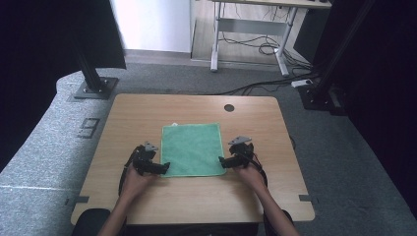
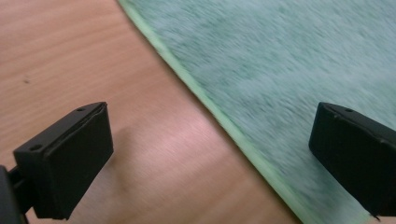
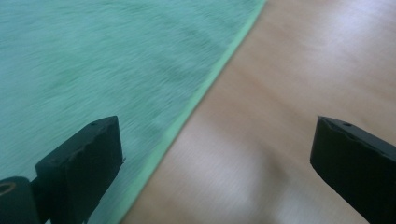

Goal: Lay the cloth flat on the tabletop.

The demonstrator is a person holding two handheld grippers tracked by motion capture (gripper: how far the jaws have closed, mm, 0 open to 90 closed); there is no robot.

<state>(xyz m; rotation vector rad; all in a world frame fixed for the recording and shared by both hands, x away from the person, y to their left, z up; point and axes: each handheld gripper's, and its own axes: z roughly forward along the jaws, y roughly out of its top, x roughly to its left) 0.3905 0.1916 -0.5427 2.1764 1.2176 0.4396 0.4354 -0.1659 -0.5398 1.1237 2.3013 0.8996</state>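
We have a square green terry cloth [image 1: 192,149] lying flat in the middle of the light wooden desk [image 1: 137,113], and we're closing in on its two near corners. Our left hand-held gripper [image 1: 164,167] sits at the near-left corner, jaws spread wide; in the left gripper view the pale green hem [image 2: 219,119] runs diagonally between the two black jaws, one jaw over bare wood, the other over the pile. Our right hand-held gripper [image 1: 222,162] mirrors it at the near-right edge, also wide open, straddling the hem [image 3: 196,100] the same way. Nothing is gripped yet, the cloth looks smooth and unfolded.

We judge this as the approach before a first fold. The next move calls for both sets of jaws to dip low, get one jaw under the hem and pinch on the corners together. Then we'd lift evenly, so the cloth doesn't skew or drag across the desk.
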